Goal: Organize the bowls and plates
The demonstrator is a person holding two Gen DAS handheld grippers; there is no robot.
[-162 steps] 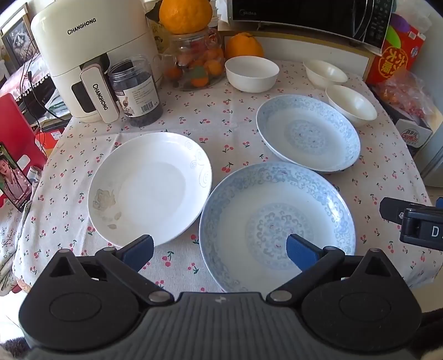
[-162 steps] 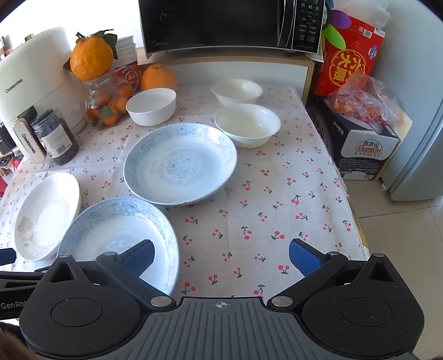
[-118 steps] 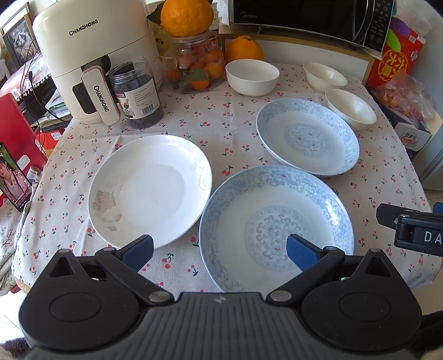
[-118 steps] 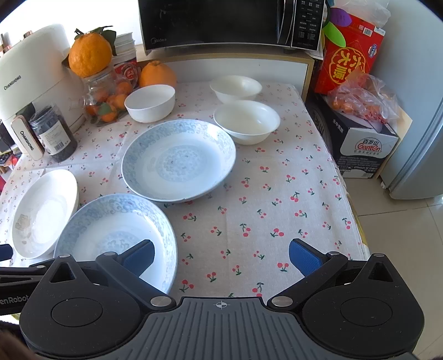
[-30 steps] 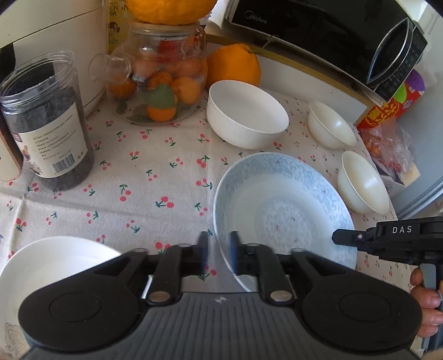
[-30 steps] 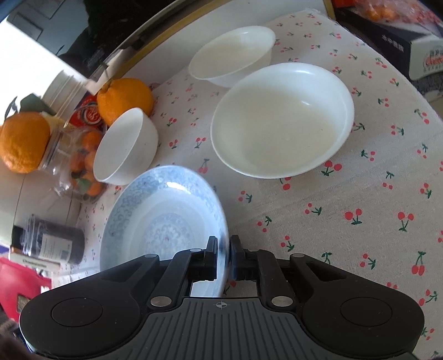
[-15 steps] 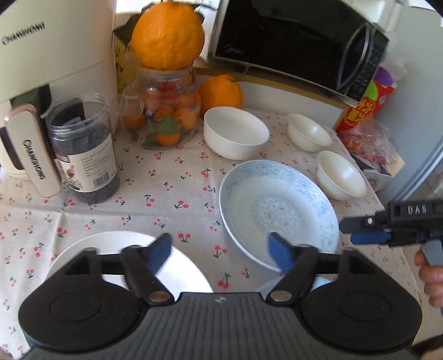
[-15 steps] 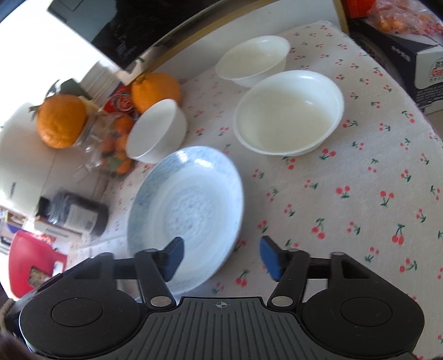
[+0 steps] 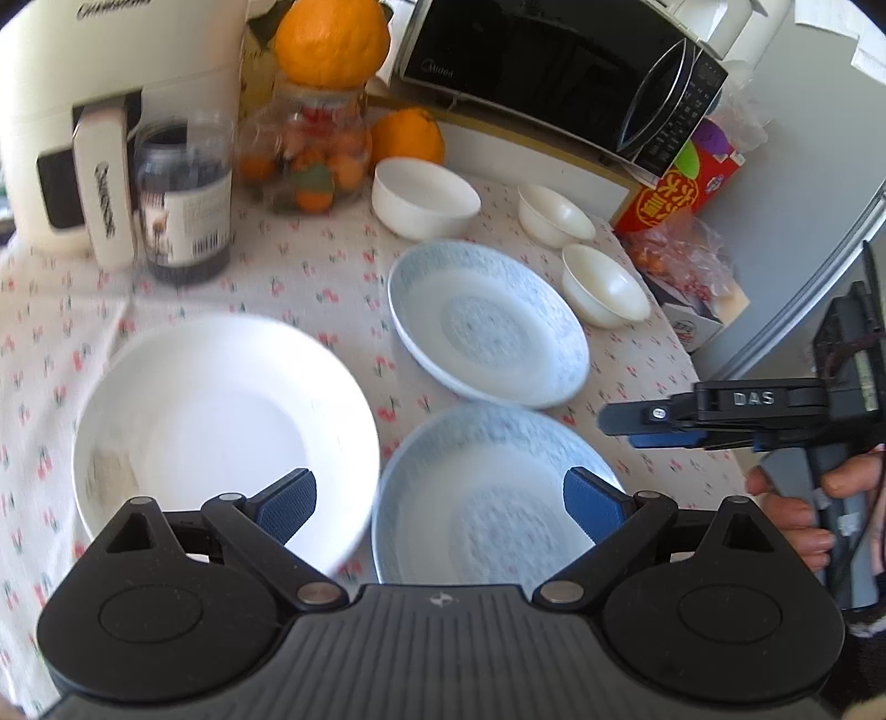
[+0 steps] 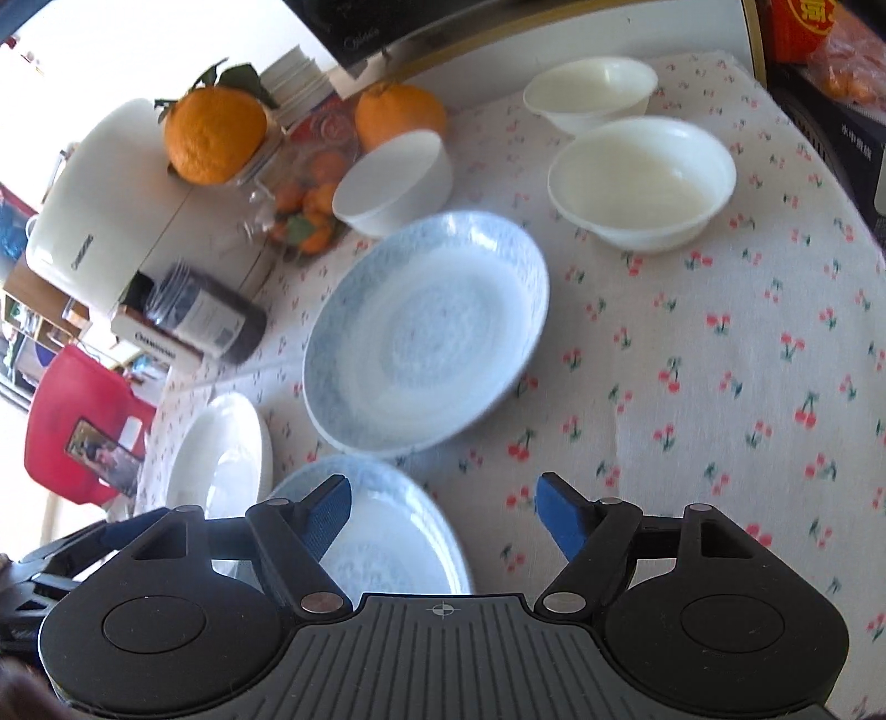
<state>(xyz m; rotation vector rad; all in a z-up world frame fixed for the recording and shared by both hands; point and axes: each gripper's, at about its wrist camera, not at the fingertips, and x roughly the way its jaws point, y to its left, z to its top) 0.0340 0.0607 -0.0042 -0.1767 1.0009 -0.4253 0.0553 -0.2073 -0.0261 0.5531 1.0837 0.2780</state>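
Plates: three on the cherry-print cloth (image 9: 310, 277). White plate (image 9: 221, 410) lies at the near left. Near blue plate (image 9: 487, 498) sits just right of it, their rims close; whether they touch I cannot tell. Far blue plate (image 9: 487, 321) lies behind the near blue one, rims close, and whether it overlaps I cannot tell either.

Bowls: three, all upright and separate. Deep white bowl (image 9: 423, 196) stands behind the far blue plate, in front of an orange (image 9: 407, 135). Two cream bowls sit to the right: back bowl (image 9: 554, 213) near the table's far edge, front bowl (image 9: 603, 282) just beside the far blue plate's right rim.

Left gripper (image 9: 440, 501): jaws wide apart, having just been opening, nothing between the pads; it hovers above the gap between the white plate and the near blue plate.

Right gripper (image 10: 443, 512): jaws also apart, having just been opening, nothing held; below it are the near blue plate's right edge and bare cloth. From the left wrist view it shows side-on at the right, a hand (image 9: 803, 498) on its grip.

Background: white appliance (image 9: 111, 83), dark jar (image 9: 185, 216), glass jar of small fruit (image 9: 310, 155) with a large orange (image 9: 329, 41) on top, microwave (image 9: 554, 72).
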